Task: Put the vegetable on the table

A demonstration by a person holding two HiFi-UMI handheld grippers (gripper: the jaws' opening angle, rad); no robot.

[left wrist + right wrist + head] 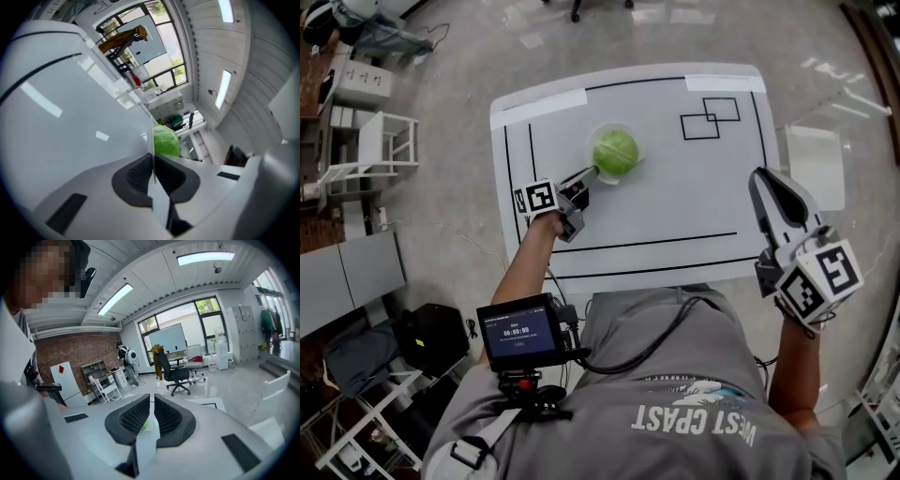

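Observation:
A round green cabbage (615,151) sits in a clear shallow bowl (602,131) near the middle of the white table (675,206). My left gripper (592,172) reaches in from the near left and is shut on the bowl's near rim. In the left gripper view the thin clear rim (153,140) stands pinched between the dark pads (138,176), with the cabbage (165,141) just beyond. My right gripper (757,178) hangs raised over the table's right side, shut with nothing in it. Its pads (136,417) show only a narrow slit.
Two overlapping black-outlined squares (710,118) are marked at the table's far right, and black lines run along its edges. A white chair (384,141) stands on the floor to the left, a white box (816,167) to the right. An office chair (173,373) and a person (125,357) are far off.

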